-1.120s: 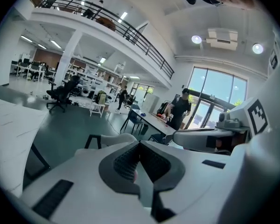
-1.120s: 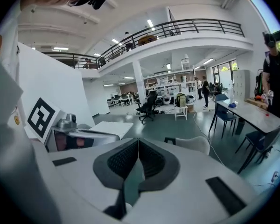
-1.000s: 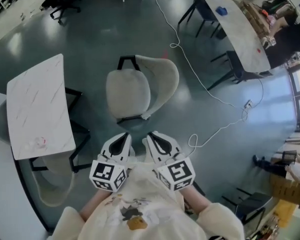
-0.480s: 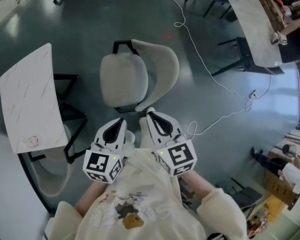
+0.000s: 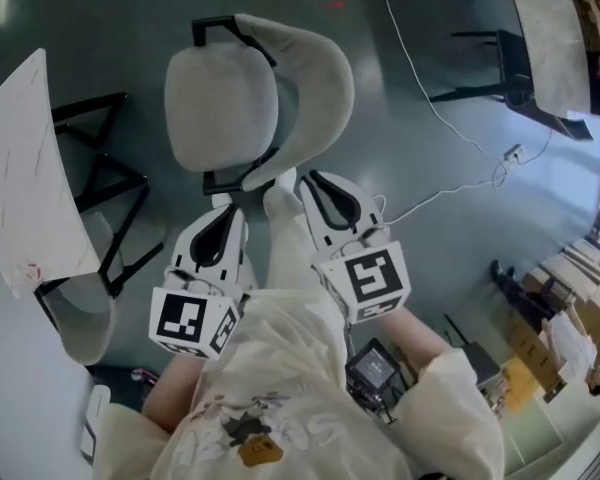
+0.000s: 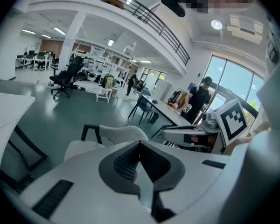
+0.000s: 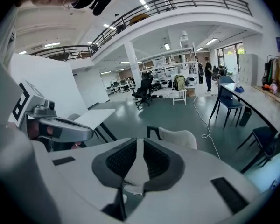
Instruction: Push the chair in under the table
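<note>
A light grey padded chair (image 5: pixel 250 98) with a black frame stands on the dark floor, its curved backrest toward me. The white table (image 5: pixel 20 168) is to its left. My left gripper (image 5: pixel 228 211) is shut and empty, just short of the chair's rear frame. My right gripper (image 5: pixel 307 176) has its tips beside the lower edge of the backrest; whether they touch it I cannot tell. Its jaws have just been opening a crack, the tips still look together, and nothing is between them. The chair (image 6: pixel 114 134) shows past the left gripper (image 6: pixel 139 143), and the chair (image 7: pixel 179 136) past the right gripper (image 7: pixel 139 140).
A second grey chair (image 5: pixel 80 318) sits tucked under the white table. A white cable (image 5: pixel 420 78) runs over the floor at the right. A long table (image 5: pixel 550 28) with dark chairs stands at the upper right. A person (image 6: pixel 198 101) stands far off.
Both grippers have moved forward and down to the chair's back. The chair and the table now sit nearer and larger in the head view.
</note>
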